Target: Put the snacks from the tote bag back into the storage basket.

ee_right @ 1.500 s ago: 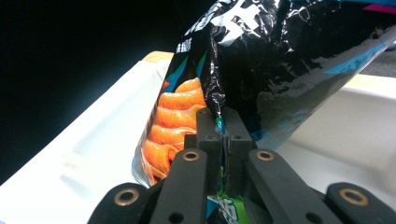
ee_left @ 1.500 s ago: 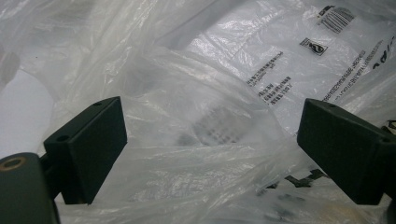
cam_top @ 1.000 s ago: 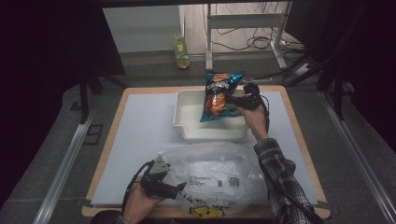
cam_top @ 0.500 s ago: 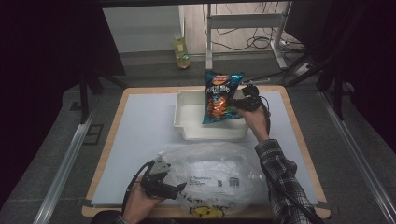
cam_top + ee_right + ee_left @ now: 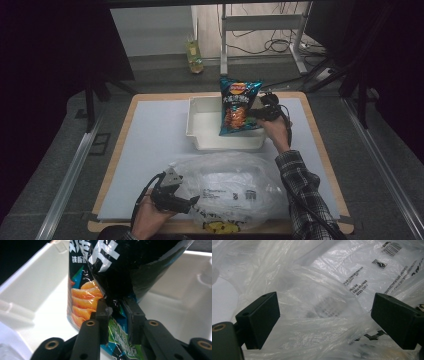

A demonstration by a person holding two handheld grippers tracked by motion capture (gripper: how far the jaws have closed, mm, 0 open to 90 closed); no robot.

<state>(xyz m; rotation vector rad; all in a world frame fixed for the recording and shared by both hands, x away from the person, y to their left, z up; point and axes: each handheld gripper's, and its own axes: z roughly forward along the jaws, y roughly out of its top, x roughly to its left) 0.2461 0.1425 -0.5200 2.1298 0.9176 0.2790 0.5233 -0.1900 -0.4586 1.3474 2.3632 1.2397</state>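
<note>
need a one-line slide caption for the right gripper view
Right hand-held gripper pinches the edge of a chip bag, holding it above a white bin.

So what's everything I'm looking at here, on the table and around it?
chip bag: one, blue and orange, held upright over the tray
tray: one, white, far middle of the table
plastic bag: one, clear with printing, near edge
table: one, pale top, wooden rim
bottle: one, yellowish, on the floor beyond
right gripper: one, black, jaws clamped on the chip bag's edge
left gripper: one, black, jaws open at the plastic bag
sleeve: one, plaid, right arm
</note>
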